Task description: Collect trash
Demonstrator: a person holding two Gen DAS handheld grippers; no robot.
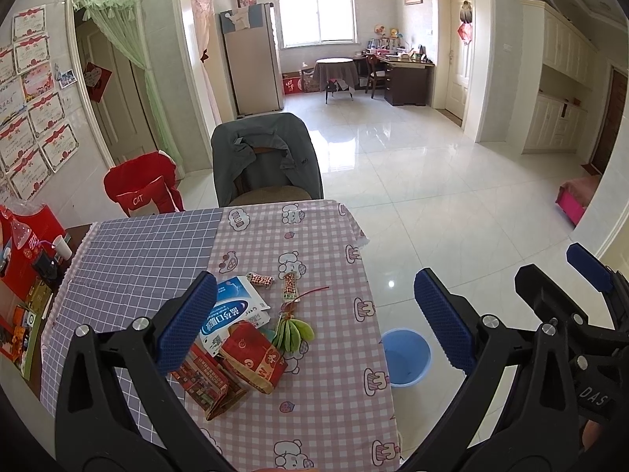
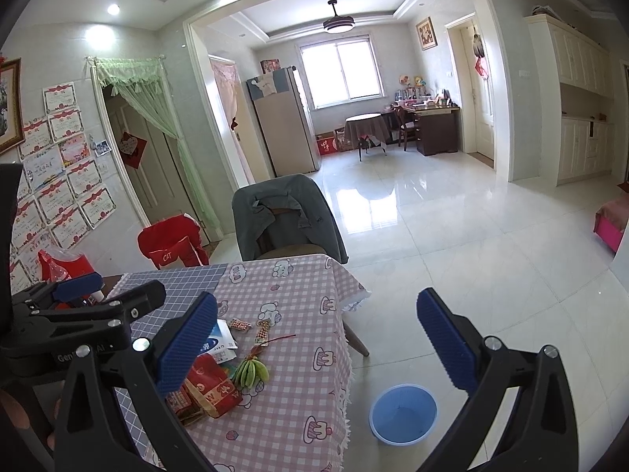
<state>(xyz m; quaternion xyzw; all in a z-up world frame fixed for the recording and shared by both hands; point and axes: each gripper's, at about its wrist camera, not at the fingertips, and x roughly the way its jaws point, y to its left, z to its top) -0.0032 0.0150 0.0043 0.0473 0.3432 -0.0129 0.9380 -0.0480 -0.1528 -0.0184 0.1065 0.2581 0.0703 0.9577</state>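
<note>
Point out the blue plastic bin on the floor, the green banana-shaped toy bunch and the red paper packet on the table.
Round blue plastic bin [image 2: 403,413]: right wrist view, inner floor.
Green banana-shaped toy bunch [image 1: 293,332]: left wrist view, middle of the bunch.
Crumpled red paper packet [image 1: 255,356]: left wrist view, its top face.

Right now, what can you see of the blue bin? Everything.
The blue bin is a round, open-topped bucket, plastic by the look, standing upright on the white tiled floor beside the table's right edge. Its rim is paler than its walls. The inside looks nearly empty, apart from a small dark speck low down. Nothing touches it; both grippers are apart from it.
</note>
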